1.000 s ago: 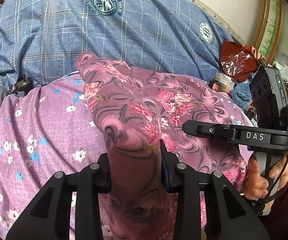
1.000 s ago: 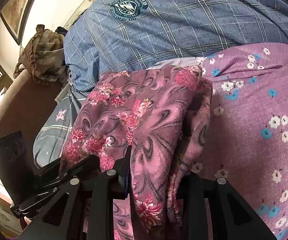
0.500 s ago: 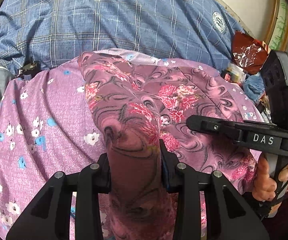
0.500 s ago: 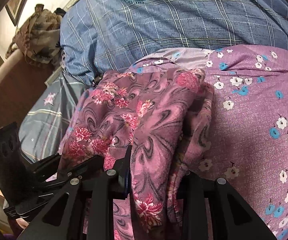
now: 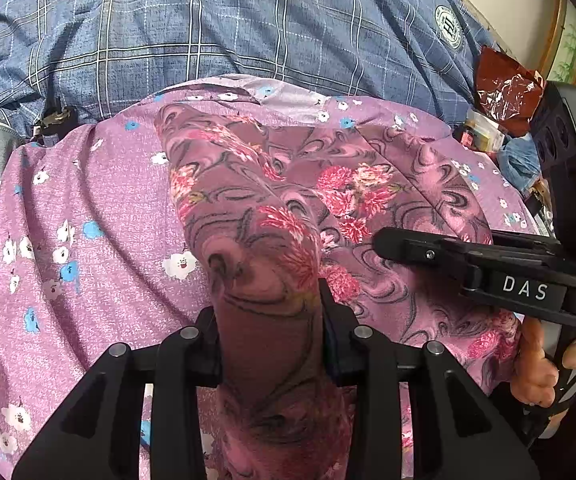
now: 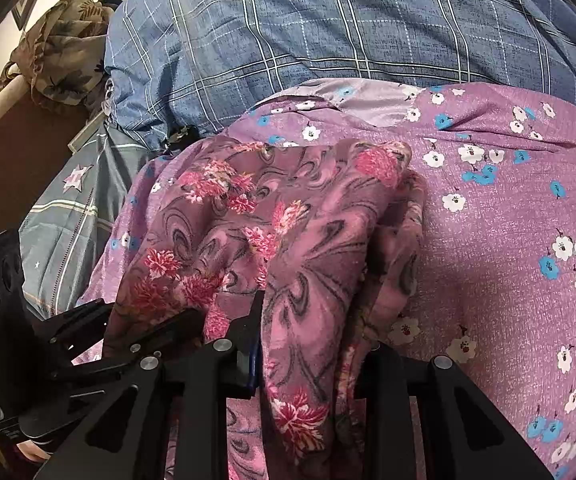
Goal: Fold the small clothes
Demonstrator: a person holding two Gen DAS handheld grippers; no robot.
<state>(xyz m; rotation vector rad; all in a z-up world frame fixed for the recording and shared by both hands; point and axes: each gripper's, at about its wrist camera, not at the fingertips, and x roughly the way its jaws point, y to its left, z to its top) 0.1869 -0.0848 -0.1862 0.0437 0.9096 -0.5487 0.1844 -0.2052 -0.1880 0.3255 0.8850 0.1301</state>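
Observation:
A small mauve garment with a pink flower and swirl print [image 5: 288, 200] lies folded over a larger purple garment with white and blue flowers [image 5: 88, 240]. My left gripper [image 5: 270, 320] is shut on a bunched fold of the swirl garment. My right gripper [image 6: 312, 332] is shut on the other edge of the same garment [image 6: 280, 232]. The right gripper also shows in the left wrist view [image 5: 488, 268], with a hand on its handle. The left gripper shows in the right wrist view [image 6: 128, 340] at lower left.
A blue plaid quilt with round emblems [image 5: 248, 32] lies behind the garments. A red foil bag [image 5: 504, 88] and small clutter sit at the right. A grey starred cloth [image 6: 68, 208] and a brown patterned cloth [image 6: 60, 48] lie at the left.
Both grippers have carried the swirl garment back toward the near side. Its far edge has drawn away from the blue quilt, uncovering more of the purple flowered garment.

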